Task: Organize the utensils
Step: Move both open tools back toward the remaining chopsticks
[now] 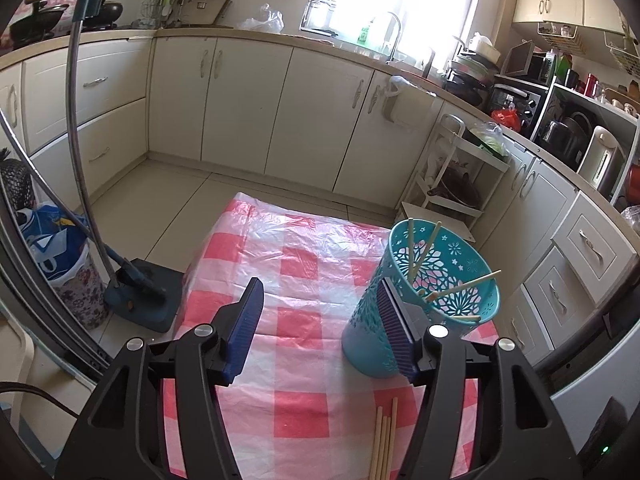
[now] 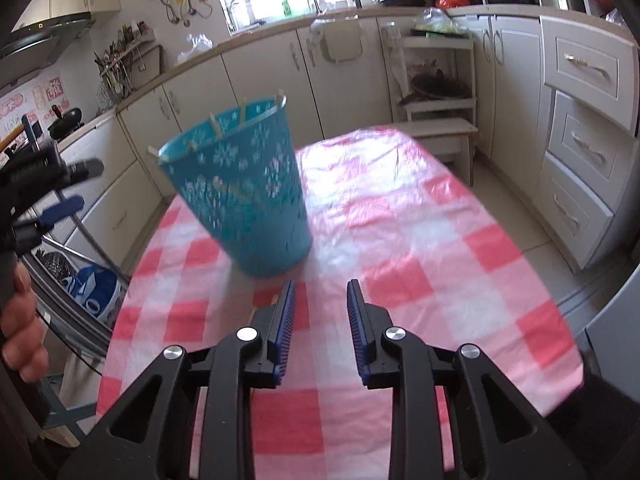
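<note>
Kitchen, daylight from the window: I hold a gripper in each hand over a table [image 1: 304,280] under a pink-and-white checked plastic cloth.

In the left wrist view, nearest me at 6 o'clock, a bundle of wooden chopsticks [image 1: 385,440] lies flat on the cloth, just inside my left gripper's right finger. My left gripper [image 1: 320,308] stands wide open, nothing between its blue pads [image 1: 244,328], only bare cloth. Beyond its right finger, at about 2 o'clock, sits the teal perforated holder [image 1: 440,276], upright on the table, with several chopsticks in the holder [image 1: 460,286] leaning against its rim.

In the right wrist view, which is blurred, my right gripper [image 2: 321,292] is partly open, a narrow gap between its pads, and grips nothing. Past its tips, at 11 o'clock, the same holder [image 2: 248,200] stands on the cloth, stick ends showing at its rim. At 9 o'clock my left hand [image 2: 20,320] and its gripper show at the frame edge.

Farther off, cream cabinets [image 1: 248,100] line the walls.
</note>
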Available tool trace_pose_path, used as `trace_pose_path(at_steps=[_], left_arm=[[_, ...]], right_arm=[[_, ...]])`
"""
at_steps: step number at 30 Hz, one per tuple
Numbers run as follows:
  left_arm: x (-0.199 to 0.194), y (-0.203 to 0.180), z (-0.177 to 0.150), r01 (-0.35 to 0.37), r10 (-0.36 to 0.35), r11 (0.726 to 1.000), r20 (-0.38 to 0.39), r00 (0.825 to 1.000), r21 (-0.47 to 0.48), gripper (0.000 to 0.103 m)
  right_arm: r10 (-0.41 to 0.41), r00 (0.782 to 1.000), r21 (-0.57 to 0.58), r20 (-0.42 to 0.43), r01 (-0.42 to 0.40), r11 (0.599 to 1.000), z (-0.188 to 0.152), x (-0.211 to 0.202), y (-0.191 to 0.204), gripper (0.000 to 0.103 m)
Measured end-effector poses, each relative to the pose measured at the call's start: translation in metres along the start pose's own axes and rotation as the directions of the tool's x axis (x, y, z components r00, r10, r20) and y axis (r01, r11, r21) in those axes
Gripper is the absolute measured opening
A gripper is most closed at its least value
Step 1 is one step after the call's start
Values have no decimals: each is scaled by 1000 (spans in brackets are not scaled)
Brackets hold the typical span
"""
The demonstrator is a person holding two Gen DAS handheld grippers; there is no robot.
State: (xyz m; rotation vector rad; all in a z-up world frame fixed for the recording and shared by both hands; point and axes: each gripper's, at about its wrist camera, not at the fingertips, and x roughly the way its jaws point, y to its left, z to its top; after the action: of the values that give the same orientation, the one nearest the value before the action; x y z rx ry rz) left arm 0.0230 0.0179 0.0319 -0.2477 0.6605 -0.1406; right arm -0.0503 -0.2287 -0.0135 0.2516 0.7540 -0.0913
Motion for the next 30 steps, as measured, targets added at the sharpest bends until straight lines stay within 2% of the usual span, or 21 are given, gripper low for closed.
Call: trace_pose_path(at_steps=[8, 30], left_arm=[[1, 6, 0, -5, 5, 1000, -19, 1000, -8, 59], [4, 3, -4, -8, 9, 1000, -41, 999, 23, 64]], right_arm=[[4, 996, -15, -87, -5, 1000, -23, 9, 11, 33], [1, 992, 8, -127, 0, 1000, -33, 14, 10, 38]])
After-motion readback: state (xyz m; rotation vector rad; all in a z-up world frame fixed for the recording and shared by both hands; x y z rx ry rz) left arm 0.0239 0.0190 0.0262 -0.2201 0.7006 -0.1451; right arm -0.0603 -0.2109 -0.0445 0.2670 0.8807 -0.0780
